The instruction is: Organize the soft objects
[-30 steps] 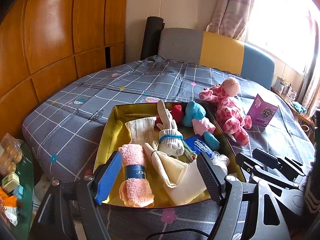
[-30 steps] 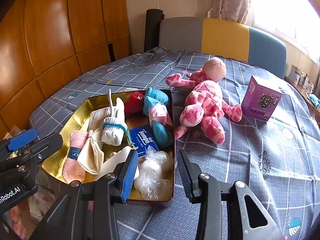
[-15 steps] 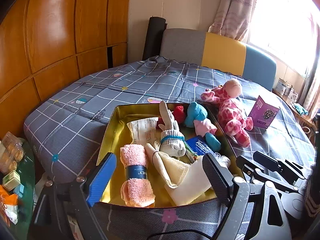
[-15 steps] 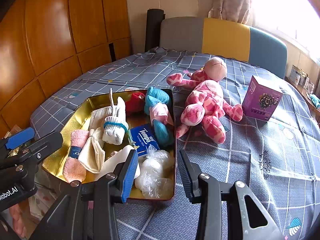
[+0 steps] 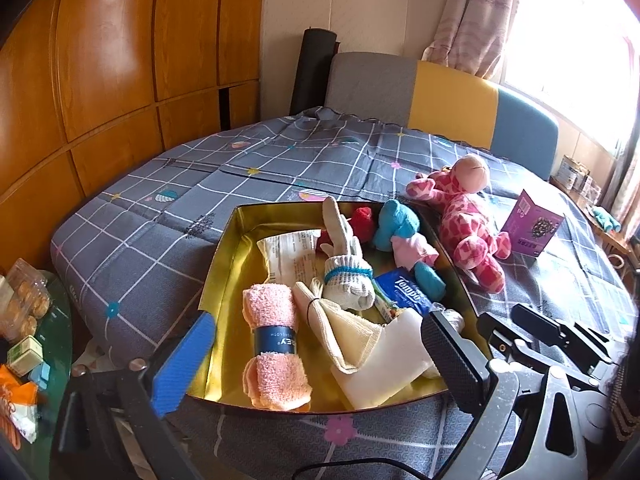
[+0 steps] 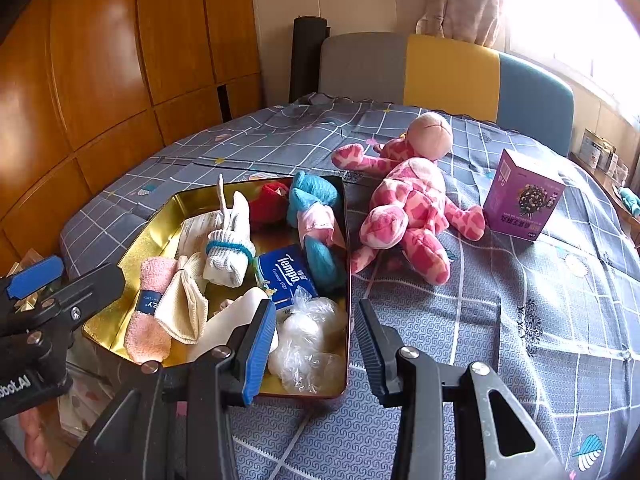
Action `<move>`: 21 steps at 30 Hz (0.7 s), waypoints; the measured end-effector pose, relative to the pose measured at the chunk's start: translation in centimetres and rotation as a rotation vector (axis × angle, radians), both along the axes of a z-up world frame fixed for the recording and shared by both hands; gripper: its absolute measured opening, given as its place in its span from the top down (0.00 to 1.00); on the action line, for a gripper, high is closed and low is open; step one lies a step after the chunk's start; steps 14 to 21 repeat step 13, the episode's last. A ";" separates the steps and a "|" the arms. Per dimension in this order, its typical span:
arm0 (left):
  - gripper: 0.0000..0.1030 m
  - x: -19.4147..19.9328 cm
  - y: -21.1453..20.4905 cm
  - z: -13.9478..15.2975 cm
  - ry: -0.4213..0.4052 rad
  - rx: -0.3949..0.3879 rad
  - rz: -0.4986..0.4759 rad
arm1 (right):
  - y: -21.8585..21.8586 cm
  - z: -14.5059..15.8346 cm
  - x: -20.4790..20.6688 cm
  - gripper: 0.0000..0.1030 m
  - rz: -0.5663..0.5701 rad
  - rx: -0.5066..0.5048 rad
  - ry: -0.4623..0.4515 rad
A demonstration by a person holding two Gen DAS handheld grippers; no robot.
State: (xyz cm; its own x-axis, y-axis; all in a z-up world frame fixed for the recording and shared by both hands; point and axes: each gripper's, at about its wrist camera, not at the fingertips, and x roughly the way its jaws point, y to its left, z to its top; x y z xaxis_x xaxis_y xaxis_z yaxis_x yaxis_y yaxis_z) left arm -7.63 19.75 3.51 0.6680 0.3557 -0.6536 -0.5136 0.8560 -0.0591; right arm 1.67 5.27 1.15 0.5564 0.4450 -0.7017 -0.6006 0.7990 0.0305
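left gripper (image 5: pixel 320 354): jaws were widened over the last second, nothing held | right gripper (image 6: pixel 312 348): kept open, empty | tin (image 5: pixel 224 264): left packed with softs | giraffe (image 6: pixel 412 208): left on bed beside tin (likely next pick)

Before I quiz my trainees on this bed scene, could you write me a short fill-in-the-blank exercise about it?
1. The pink spotted plush toy lies ____ the gold tin, on the bedspread.
2. The rolled pink washcloth wears a dark ____ band.
3. The box standing beside the plush toy is ____ in colour.
4. Both the left gripper and the right gripper hold ____.

Missing words: outside; blue; purple; nothing
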 end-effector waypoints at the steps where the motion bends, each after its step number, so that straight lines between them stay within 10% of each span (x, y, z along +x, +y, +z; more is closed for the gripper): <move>1: 0.00 0.1 0.0 0.0 0.004 0.003 0.004 | 0.0 0.0 0.0 0.60 -0.001 -0.001 0.000; 21: 0.02 0.0 -0.1 0.0 -0.021 0.016 -0.007 | -0.9 -0.1 0.5 0.60 -0.021 0.005 0.003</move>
